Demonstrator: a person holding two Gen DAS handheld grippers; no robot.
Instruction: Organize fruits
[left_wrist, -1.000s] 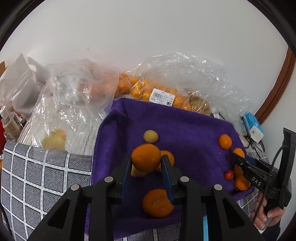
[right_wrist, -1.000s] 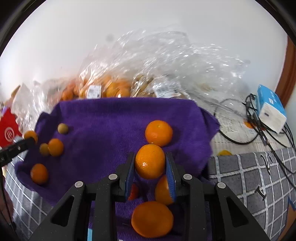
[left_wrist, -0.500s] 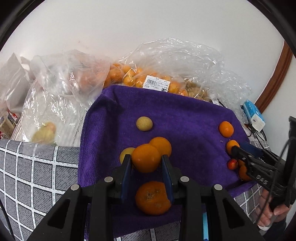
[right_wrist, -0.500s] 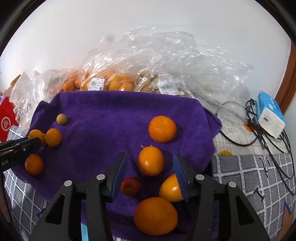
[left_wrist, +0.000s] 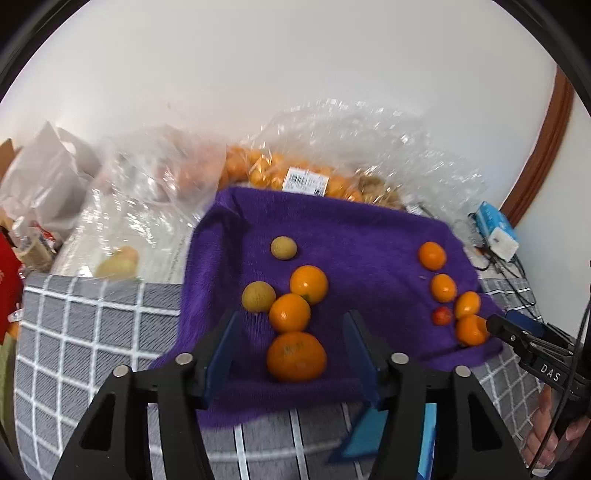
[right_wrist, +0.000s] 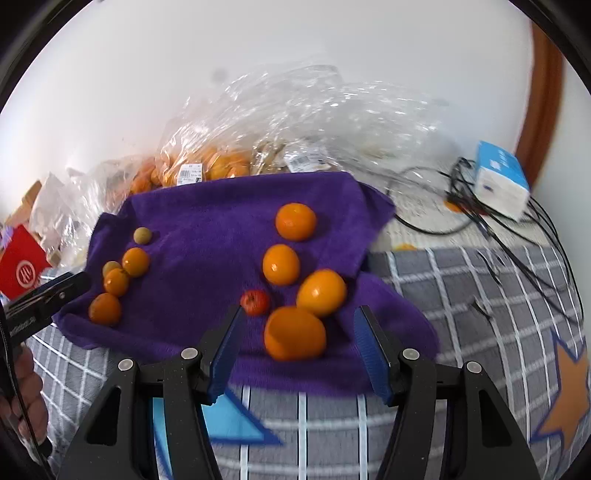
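both the left gripper (left_wrist: 291, 347) and right gripper (right_wrist: 297, 347) are opening with nothing clamped, round orange tangerines (left_wrist: 289, 312) clustered on the fuzzy purple towel (left_wrist: 354, 236), where one nudge could roll them off.

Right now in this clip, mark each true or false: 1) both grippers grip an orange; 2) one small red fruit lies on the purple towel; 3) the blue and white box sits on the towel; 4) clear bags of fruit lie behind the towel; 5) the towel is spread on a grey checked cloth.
1) False. The left gripper and right gripper have jaws that are opening, and the pads touch no fruit; every orange lies loose on the towel.
2) True. The red fruit lies on the purple towel, among oranges.
3) False. The blue and white box sits off the towel, among black cables.
4) True. Clear bags hold orange fruit.
5) True. The grey checked cloth shows around its near edges.
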